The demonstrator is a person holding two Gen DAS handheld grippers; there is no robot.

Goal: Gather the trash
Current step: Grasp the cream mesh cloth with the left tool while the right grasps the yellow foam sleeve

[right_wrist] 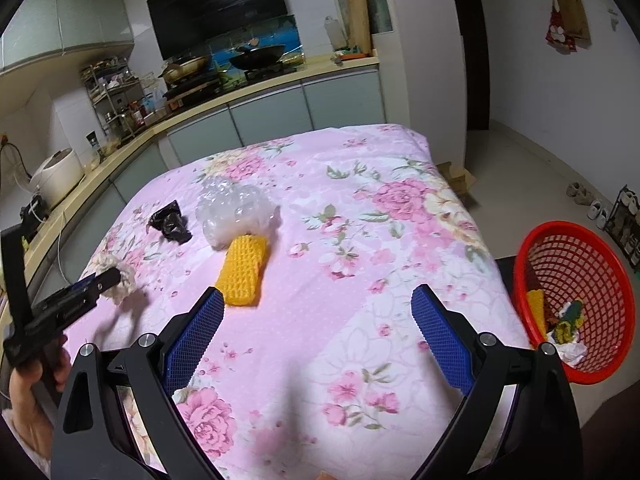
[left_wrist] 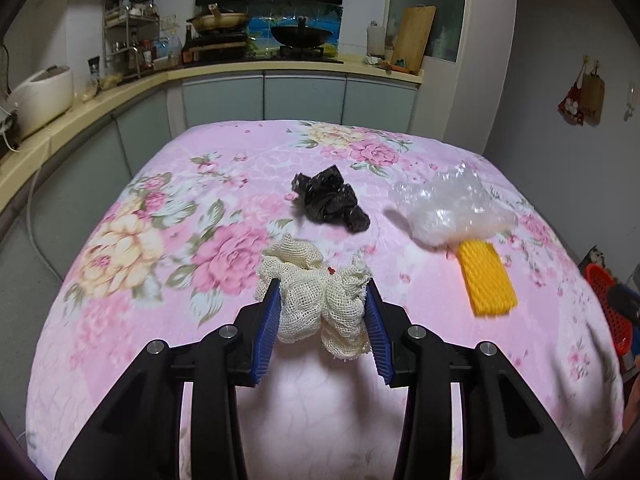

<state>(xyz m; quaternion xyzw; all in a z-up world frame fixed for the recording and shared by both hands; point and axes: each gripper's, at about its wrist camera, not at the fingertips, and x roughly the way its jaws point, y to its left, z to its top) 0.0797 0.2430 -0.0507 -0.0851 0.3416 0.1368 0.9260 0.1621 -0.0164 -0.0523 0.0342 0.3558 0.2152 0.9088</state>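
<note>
My left gripper (left_wrist: 322,312) has its blue fingers (left_wrist: 267,320) clamped on a crumpled cream mesh cloth (left_wrist: 316,292); the cloth fills the gap between both pads and bulges out above and below them. It hangs just over the pink flowered cover of the surface (left_wrist: 160,240). Beyond the fingertips lies a crumpled black plastic bag (left_wrist: 330,200). To the right of the fingers I see a wad of clear bubble plastic (left_wrist: 448,212), and a yellow foam net sleeve (left_wrist: 486,284) touches its near edge.

My right gripper (right_wrist: 316,312) has its fingers (right_wrist: 440,340) wide apart, with nothing between them, only the cover under the gap. The yellow sleeve is just beyond the left fingertip. Well to the right of the right finger, past the edge of the surface, stands a round red plastic basket (right_wrist: 592,264), with some scraps already inside. Far to the left of the fingers, a hand (right_wrist: 28,396) holds the left gripper with the cloth.
</note>
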